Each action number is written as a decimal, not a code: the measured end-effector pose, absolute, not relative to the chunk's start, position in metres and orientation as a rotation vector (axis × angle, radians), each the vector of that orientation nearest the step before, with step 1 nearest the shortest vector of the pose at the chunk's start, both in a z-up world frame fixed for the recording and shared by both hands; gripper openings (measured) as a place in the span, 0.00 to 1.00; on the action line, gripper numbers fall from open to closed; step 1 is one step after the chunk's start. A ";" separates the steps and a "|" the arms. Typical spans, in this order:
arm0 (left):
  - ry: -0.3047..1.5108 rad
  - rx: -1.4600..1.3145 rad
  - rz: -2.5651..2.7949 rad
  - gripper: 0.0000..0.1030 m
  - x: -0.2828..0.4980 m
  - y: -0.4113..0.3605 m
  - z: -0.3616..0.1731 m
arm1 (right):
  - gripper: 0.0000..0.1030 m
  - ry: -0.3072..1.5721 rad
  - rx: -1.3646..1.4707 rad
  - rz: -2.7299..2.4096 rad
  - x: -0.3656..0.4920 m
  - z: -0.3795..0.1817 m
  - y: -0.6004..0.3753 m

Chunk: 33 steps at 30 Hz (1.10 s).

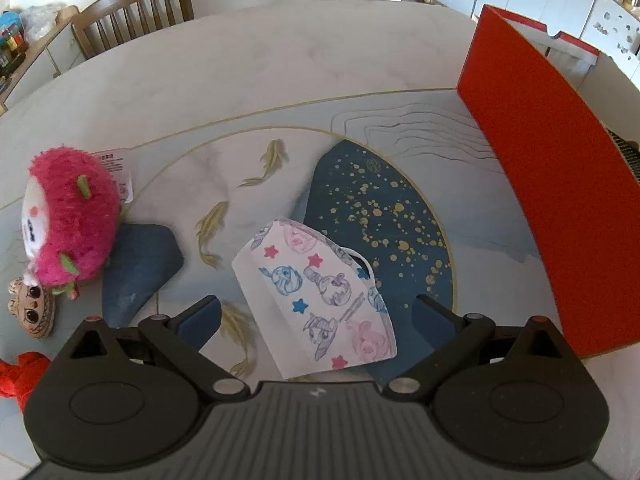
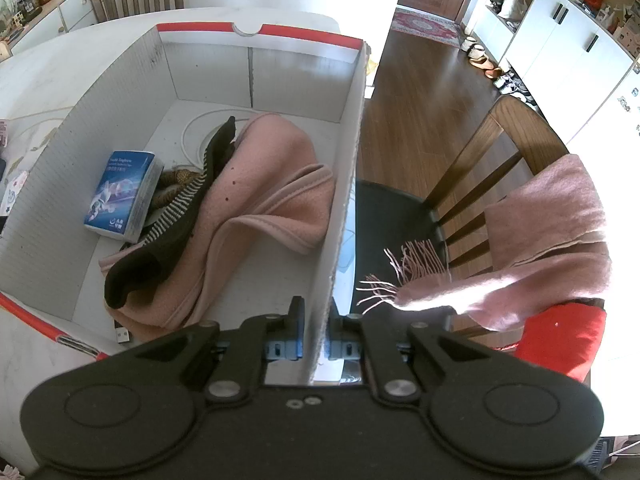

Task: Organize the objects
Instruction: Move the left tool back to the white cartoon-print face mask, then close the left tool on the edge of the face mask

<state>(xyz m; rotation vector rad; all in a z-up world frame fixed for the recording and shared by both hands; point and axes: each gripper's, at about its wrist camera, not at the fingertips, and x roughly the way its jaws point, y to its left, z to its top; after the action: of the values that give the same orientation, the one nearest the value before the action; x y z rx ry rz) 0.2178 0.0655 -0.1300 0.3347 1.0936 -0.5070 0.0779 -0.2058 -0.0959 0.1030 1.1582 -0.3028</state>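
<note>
A white face mask (image 1: 316, 296) printed with cartoon ponies and stars lies on the patterned table mat (image 1: 248, 168). My left gripper (image 1: 316, 316) hangs over it, open wide, with the mask between its fingers and neither pad pressing on it. The red-and-white cardboard box (image 1: 552, 184) stands to the right of the mask. In the right wrist view, my right gripper (image 2: 316, 320) is shut on the right wall of that box (image 2: 344, 184). Inside lie a pink cloth (image 2: 260, 216), a dark striped sock (image 2: 176, 232) and a blue tissue pack (image 2: 124, 196).
A pink plush toy (image 1: 68, 220), a small doll-face charm (image 1: 32, 308) and something red (image 1: 16, 376) sit at the mat's left. Wooden chairs stand behind the table (image 1: 136, 12) and right of the box (image 2: 492, 168), the latter draped with a pink scarf (image 2: 544, 236).
</note>
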 end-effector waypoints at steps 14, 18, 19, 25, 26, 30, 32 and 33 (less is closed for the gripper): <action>1.121 0.321 -0.483 0.80 0.227 0.057 -0.138 | 0.08 1.159 0.104 -0.303 0.077 -0.096 -0.206; 1.115 0.318 -0.482 0.66 0.227 0.058 -0.135 | 0.08 1.159 0.104 -0.304 0.077 -0.096 -0.206; 1.111 0.318 -0.484 0.60 0.227 0.058 -0.135 | 0.08 1.159 0.103 -0.304 0.077 -0.096 -0.206; 1.113 0.313 -0.497 0.21 0.225 0.059 -0.130 | 0.08 1.159 0.102 -0.305 0.077 -0.096 -0.206; 1.118 0.310 -0.506 0.19 0.224 0.059 -0.129 | 0.07 1.160 0.102 -0.305 0.077 -0.096 -0.206; 1.120 0.313 -0.532 0.17 0.217 0.058 -0.118 | 0.06 1.160 0.102 -0.308 0.076 -0.097 -0.207; 1.120 0.298 -0.557 0.17 0.214 0.057 -0.108 | 0.06 1.161 0.102 -0.308 0.077 -0.098 -0.207; 1.121 0.293 -0.569 0.17 0.212 0.057 -0.103 | 0.06 1.161 0.102 -0.308 0.077 -0.098 -0.207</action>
<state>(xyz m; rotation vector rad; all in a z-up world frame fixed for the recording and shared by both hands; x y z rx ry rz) 0.2123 0.0569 -0.1035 0.2930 1.1210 -0.5688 0.0769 -0.2074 -0.0977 0.1019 1.1606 -0.3078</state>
